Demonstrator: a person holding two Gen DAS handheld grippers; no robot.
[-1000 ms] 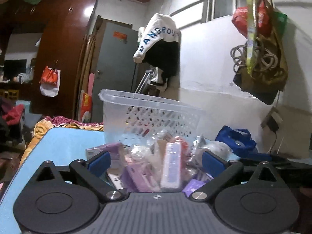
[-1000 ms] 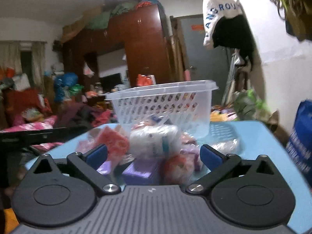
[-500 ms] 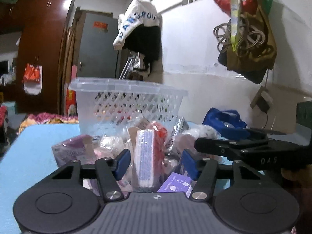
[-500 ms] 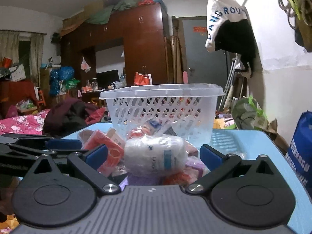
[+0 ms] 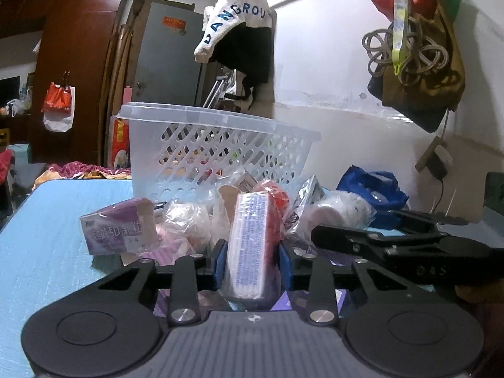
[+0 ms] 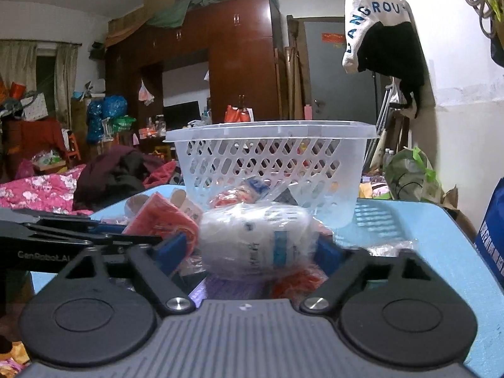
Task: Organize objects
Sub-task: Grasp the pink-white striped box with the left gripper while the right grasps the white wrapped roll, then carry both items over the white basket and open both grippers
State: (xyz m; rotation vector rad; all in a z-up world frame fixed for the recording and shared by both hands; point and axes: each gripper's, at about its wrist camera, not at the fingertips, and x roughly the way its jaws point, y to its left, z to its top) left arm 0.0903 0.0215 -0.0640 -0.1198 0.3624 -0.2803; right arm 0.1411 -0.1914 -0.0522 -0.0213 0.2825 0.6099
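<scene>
A pile of small wrapped packets lies on the light blue table (image 5: 47, 245) in front of a clear plastic basket (image 5: 217, 151). My left gripper (image 5: 252, 263) is shut on a pink-and-white wrapped packet (image 5: 249, 245) standing upright between its blue pads. My right gripper (image 6: 252, 252) has its jaws close on both sides of a white plastic-wrapped roll (image 6: 258, 239) atop the pile; I cannot tell if the pads touch it. The basket also shows in the right wrist view (image 6: 271, 163). The right gripper's body (image 5: 409, 245) shows at the right of the left wrist view.
A purple box (image 5: 119, 223) lies at the pile's left. A red-orange packet (image 6: 163, 217) lies left of the roll. A blue bag (image 5: 375, 192) sits at the table's right by the white wall. Bedding and clothes lie beyond the table's far left edge.
My left gripper's jaws closed from wide open onto the pink-and-white packet. My right gripper's jaws narrowed around the white roll.
</scene>
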